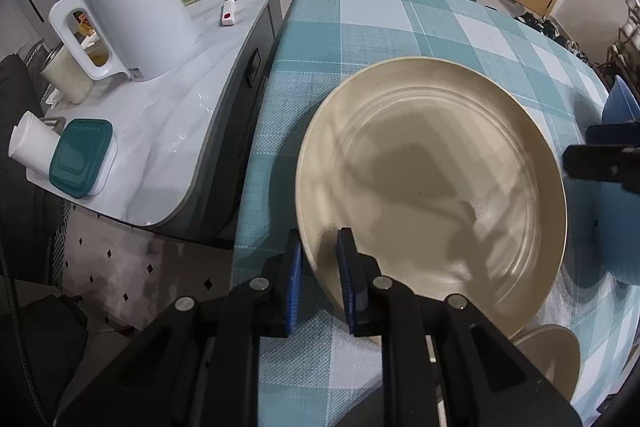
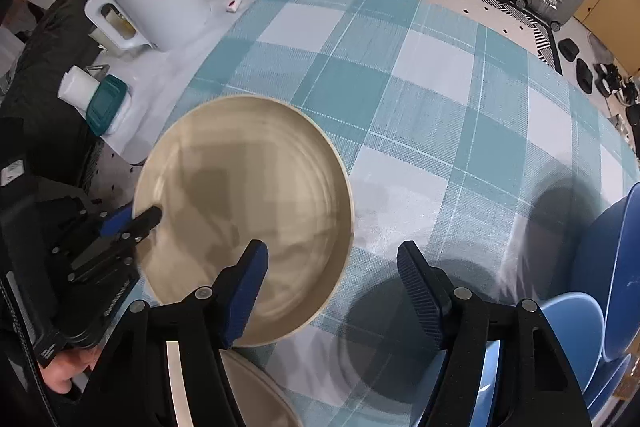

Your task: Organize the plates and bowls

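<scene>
A large beige plate hangs tilted over the teal checked tablecloth. My left gripper is shut on its near rim, one blue pad under it and one on top. From the right wrist, that plate sits left of centre, held at its left rim by the left gripper. My right gripper is open above the plate's right edge, its pads clear of it. Its black fingers enter at the right of the left wrist view. A second beige dish lies below the held plate.
Blue bowls stand at the table's right edge. A white marble side table on the left carries a white kettle, a teal-lidded box, a cup and a knife. Suitcases and drawers line the far wall.
</scene>
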